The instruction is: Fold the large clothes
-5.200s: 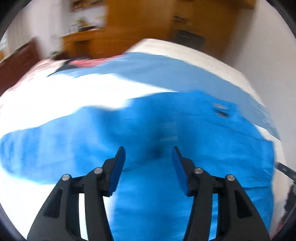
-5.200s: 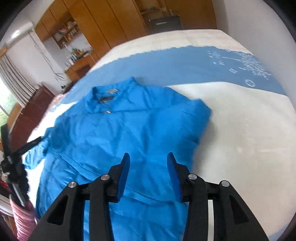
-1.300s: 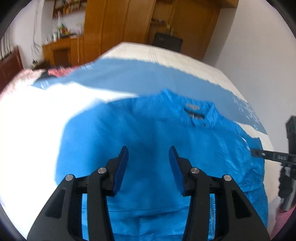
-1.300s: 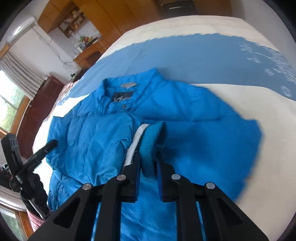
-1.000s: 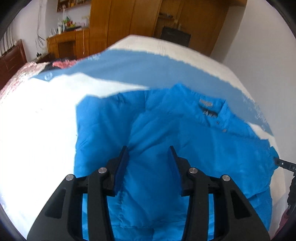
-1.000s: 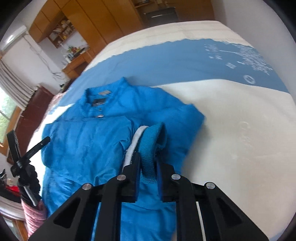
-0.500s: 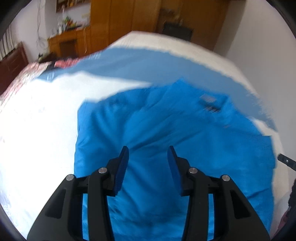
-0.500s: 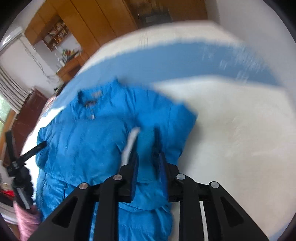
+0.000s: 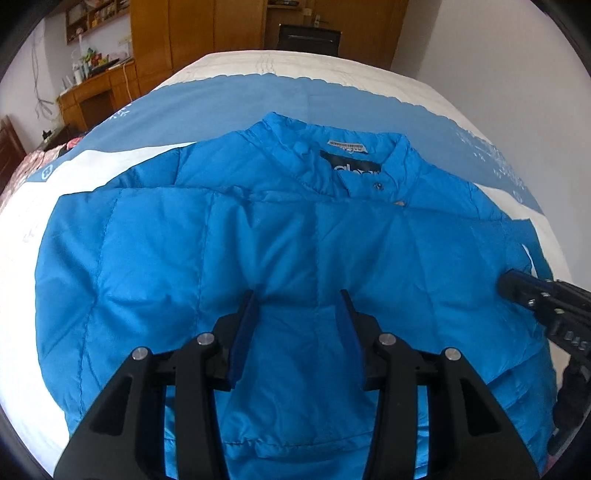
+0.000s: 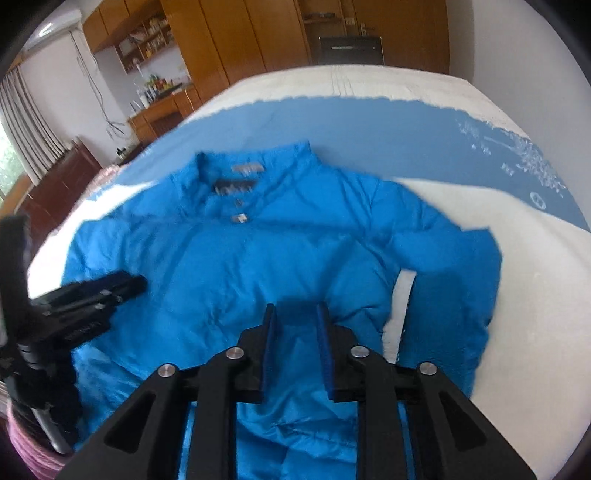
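Two sleeves are now lying folded across the blue jacket (image 9: 288, 236), the right gripper (image 10: 295, 317) having just let go of its cuff; its empty jaws are closing. The jacket is lying mid-bed (image 9: 332, 70), collar toward the far edge. The left gripper (image 9: 299, 306) is hovering apart, holding nothing.

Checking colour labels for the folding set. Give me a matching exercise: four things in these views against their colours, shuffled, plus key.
Things:
1. jacket
2. neck patch with lettering
3. cuff lining strip
4. wardrobe

Colours:
a. white
b. wood brown
c. black
d. bright blue

Pairs: 1-d, 2-c, 3-a, 4-b.
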